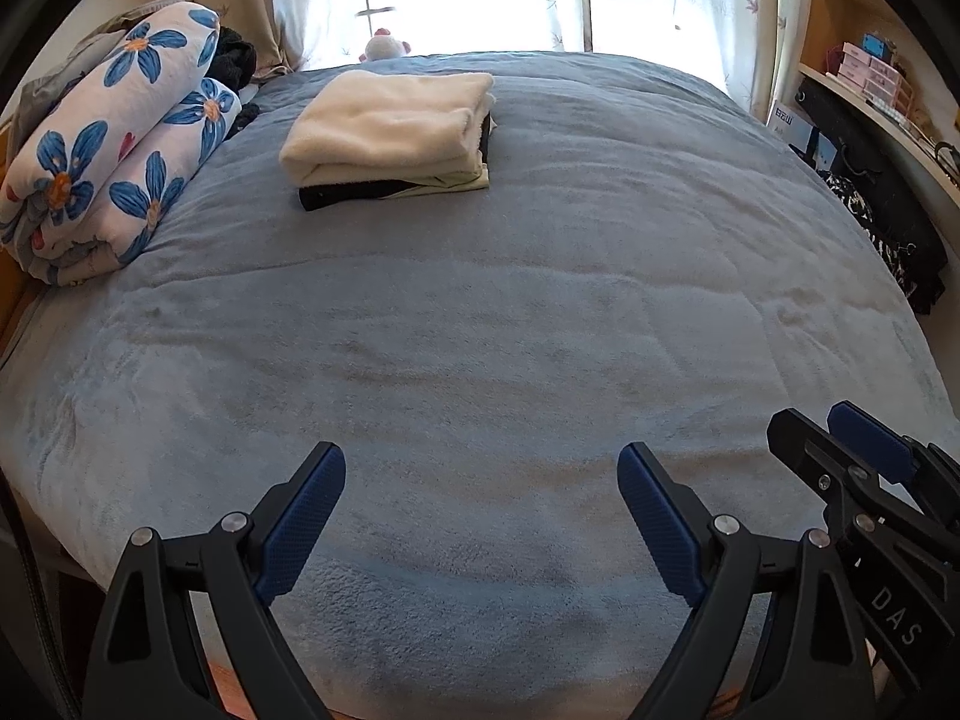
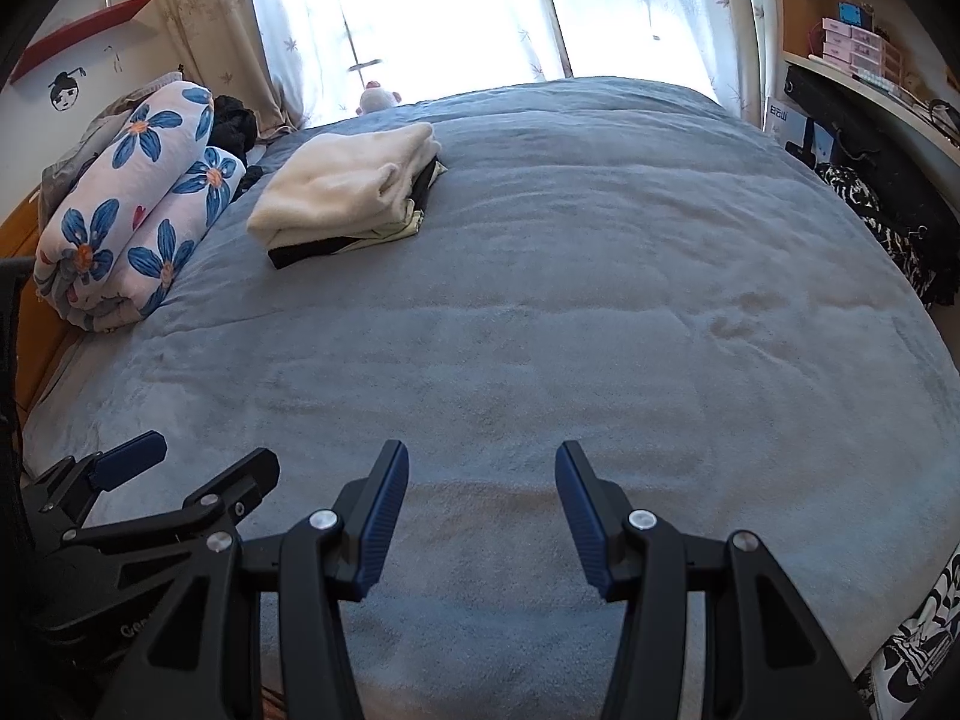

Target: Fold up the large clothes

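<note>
A stack of folded clothes (image 1: 390, 132) (image 2: 348, 192), cream fleece on top with black and pale green pieces beneath, lies on the far left part of the blue-grey blanket (image 1: 480, 330) (image 2: 540, 330) that covers the bed. My left gripper (image 1: 480, 468) is open over the near edge of the blanket, nothing between its blue pads. My right gripper (image 2: 482, 468) is open too and holds nothing, just to the right of the left one. The right gripper (image 1: 864, 450) shows at the lower right of the left wrist view. In the right wrist view the left gripper (image 2: 156, 468) shows at the lower left.
A rolled quilt with blue flowers (image 1: 114, 144) (image 2: 132, 204) lies along the bed's left edge. A plush toy (image 1: 384, 47) sits at the far edge by the bright curtained window. Shelves with boxes (image 1: 870, 72) and dark patterned fabric (image 1: 882, 234) stand at the right.
</note>
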Tool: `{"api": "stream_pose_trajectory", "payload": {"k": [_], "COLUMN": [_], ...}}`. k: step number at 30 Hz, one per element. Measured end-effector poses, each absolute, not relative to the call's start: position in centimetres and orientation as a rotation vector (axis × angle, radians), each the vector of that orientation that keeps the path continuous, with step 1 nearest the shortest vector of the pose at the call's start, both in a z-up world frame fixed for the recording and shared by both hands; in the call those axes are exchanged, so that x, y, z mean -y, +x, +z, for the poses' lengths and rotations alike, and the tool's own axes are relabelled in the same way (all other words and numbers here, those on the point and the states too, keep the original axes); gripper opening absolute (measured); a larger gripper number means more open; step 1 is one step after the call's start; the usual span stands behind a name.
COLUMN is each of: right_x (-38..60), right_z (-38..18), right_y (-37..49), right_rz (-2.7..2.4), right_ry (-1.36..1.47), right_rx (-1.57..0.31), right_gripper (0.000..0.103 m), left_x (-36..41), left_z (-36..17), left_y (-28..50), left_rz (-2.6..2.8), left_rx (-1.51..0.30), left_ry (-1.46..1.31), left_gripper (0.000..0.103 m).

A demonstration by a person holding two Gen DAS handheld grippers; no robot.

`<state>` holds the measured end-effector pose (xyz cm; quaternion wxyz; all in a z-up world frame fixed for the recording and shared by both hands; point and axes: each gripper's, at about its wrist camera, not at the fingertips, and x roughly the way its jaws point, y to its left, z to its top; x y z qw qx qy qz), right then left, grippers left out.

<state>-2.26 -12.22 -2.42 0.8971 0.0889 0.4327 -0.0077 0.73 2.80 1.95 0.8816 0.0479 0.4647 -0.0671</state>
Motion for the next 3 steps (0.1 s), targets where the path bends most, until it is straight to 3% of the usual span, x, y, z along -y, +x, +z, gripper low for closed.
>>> {"api": "stream_pose_trajectory", "payload": {"k": [3], "right_x": [12.17], "right_z": [-2.47], "right_y": [-2.35], "right_rz": [-0.018], "right_ry": [0.179], "right_rx": [-0.896], "right_gripper": [0.051], "left_x": [-2.75], "left_z": [1.84], "left_y": [0.74], "left_rz": [-0.139], "left_rx": [-0.974], "left_ry": [0.097], "left_gripper": [0.091]}}
